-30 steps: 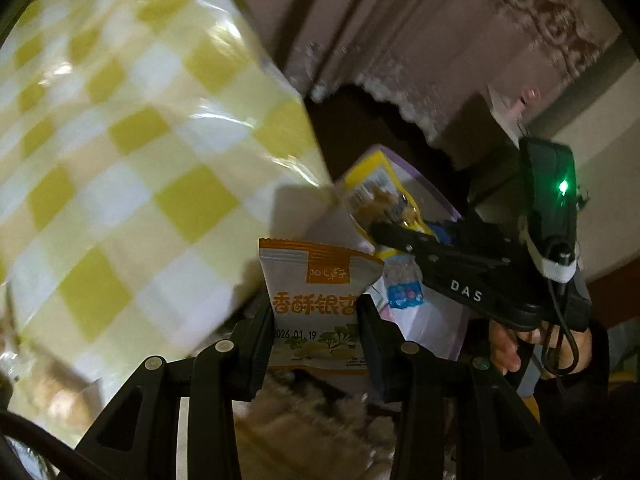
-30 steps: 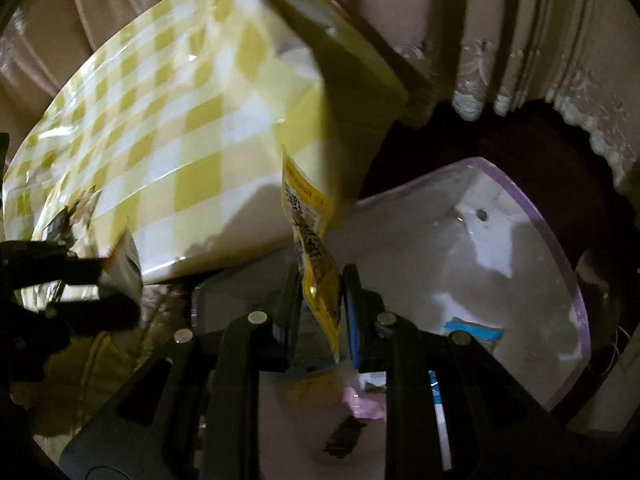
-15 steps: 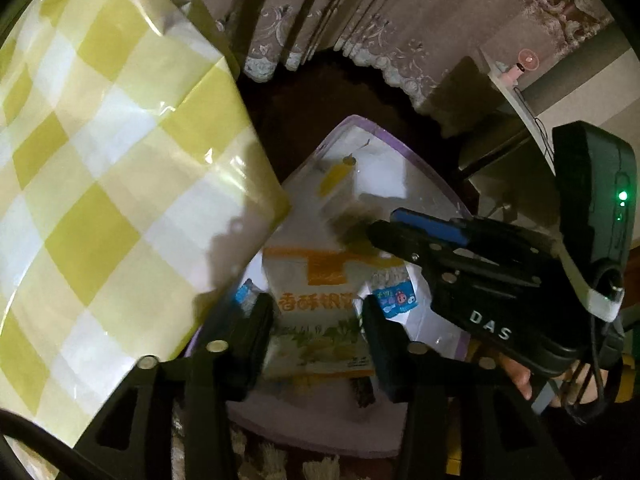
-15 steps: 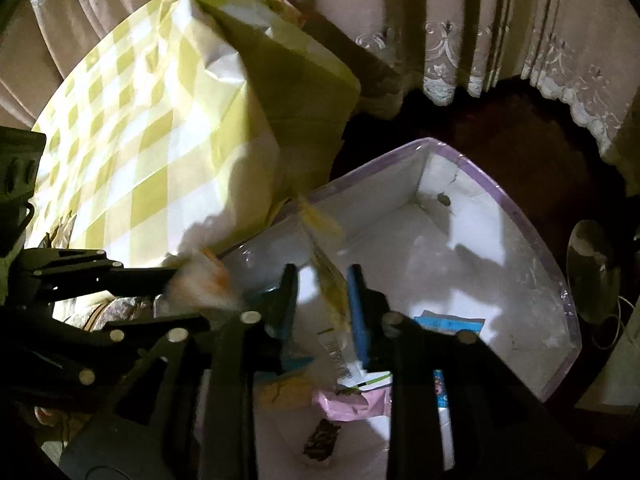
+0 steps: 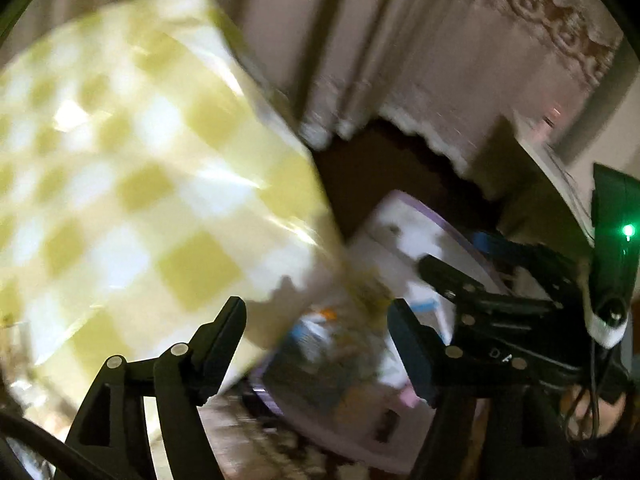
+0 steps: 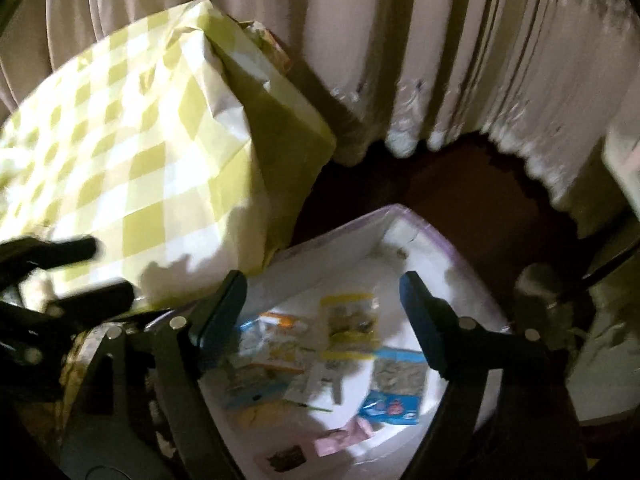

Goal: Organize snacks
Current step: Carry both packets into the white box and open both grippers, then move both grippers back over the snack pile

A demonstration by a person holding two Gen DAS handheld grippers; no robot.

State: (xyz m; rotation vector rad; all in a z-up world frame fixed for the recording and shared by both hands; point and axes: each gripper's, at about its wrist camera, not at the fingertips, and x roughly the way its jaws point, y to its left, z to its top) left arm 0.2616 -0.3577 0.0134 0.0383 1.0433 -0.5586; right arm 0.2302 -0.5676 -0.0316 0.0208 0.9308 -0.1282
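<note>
A white bin with a purple rim [image 6: 436,236] stands on the floor and holds several snack packets: a yellow-topped one [image 6: 352,316], an orange-topped one [image 6: 276,332] and a blue one [image 6: 396,392]. My right gripper [image 6: 322,300] is open and empty above the bin. My left gripper [image 5: 318,336] is open and empty over the bin's near edge [image 5: 272,396]; this view is blurred. The right gripper also shows in the left wrist view [image 5: 452,256], and the left gripper's fingers [image 6: 68,248] show at the left of the right wrist view.
A table with a yellow-and-white checked cloth [image 6: 132,152] stands left of the bin, also in the left wrist view [image 5: 132,184]. Beige curtains [image 6: 400,48] hang behind. Dark floor [image 6: 460,200] lies beyond the bin.
Both grippers have opened and let their packets drop into the bin. The orange packet and the yellow packet now lie inside it. Both grippers have lifted back.
</note>
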